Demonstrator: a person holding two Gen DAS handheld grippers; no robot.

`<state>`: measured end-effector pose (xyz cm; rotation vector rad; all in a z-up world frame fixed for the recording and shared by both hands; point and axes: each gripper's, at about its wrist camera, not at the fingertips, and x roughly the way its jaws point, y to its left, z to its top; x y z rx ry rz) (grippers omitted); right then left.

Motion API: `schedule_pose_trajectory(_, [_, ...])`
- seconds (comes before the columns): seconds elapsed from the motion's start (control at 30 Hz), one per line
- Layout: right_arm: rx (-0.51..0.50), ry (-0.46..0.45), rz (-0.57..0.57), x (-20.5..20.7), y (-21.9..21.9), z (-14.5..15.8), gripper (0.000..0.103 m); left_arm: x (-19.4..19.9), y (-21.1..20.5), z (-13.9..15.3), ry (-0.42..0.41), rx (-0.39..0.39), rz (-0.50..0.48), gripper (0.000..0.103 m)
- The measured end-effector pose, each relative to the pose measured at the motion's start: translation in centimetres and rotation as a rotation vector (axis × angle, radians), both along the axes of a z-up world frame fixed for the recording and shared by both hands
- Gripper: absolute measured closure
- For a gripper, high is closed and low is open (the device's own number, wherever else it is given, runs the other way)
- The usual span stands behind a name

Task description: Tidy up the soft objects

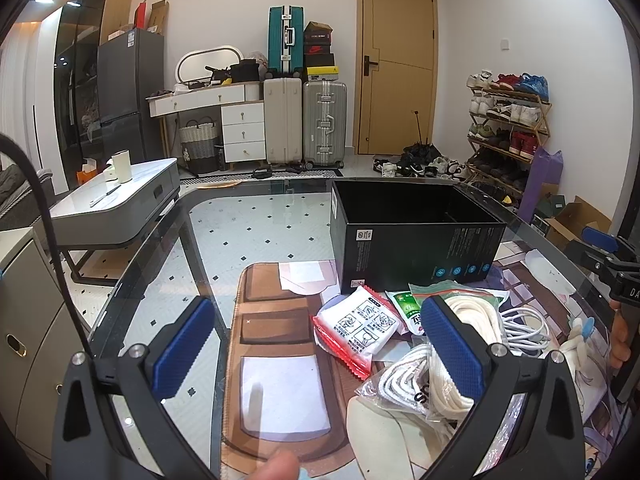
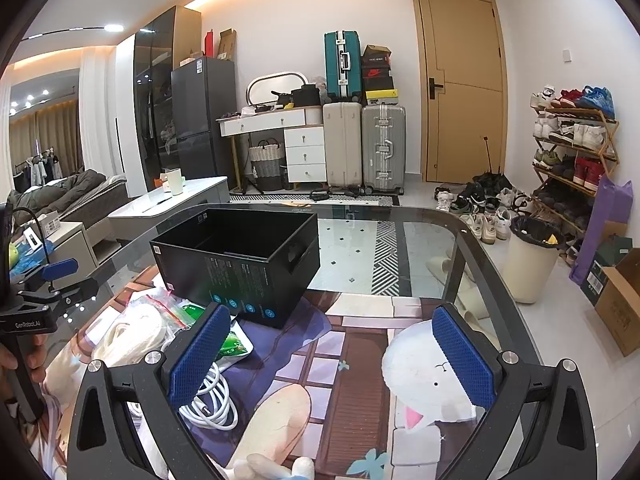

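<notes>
A pile of soft items lies on the illustrated mat [image 1: 276, 320] in front of an open black box [image 1: 412, 232]. It holds a white packet with red edges [image 1: 356, 328], a green packet [image 1: 406, 308], bagged white rope [image 1: 404, 380], a white cable [image 1: 524, 324] and a pale plush toy [image 1: 580, 332]. My left gripper [image 1: 317, 320] hangs open just above the pile, its right finger [image 1: 452, 344] over the rope. My right gripper [image 2: 332, 314] is open over bare mat, with the cable [image 2: 212, 404] and green packet [image 2: 234, 346] by its left finger. The box [image 2: 240, 256] stands ahead to its left.
The glass table [image 2: 432, 236] has a rounded far edge beyond the box. A low grey coffee table [image 1: 116, 200] stands to the left and a bin [image 2: 528, 260] on the floor to the right. Suitcases, a shoe rack and a door line the far wall.
</notes>
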<state>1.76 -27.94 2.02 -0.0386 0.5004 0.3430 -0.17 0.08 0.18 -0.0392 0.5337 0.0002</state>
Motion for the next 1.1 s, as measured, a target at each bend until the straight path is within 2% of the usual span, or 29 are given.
schedule_pose_trajectory(1.1, [-0.013,0.008,-0.005,0.1,-0.1,0.09,0.0,0.06,-0.18,-0.07,-0.007,0.002,0.001,0.0])
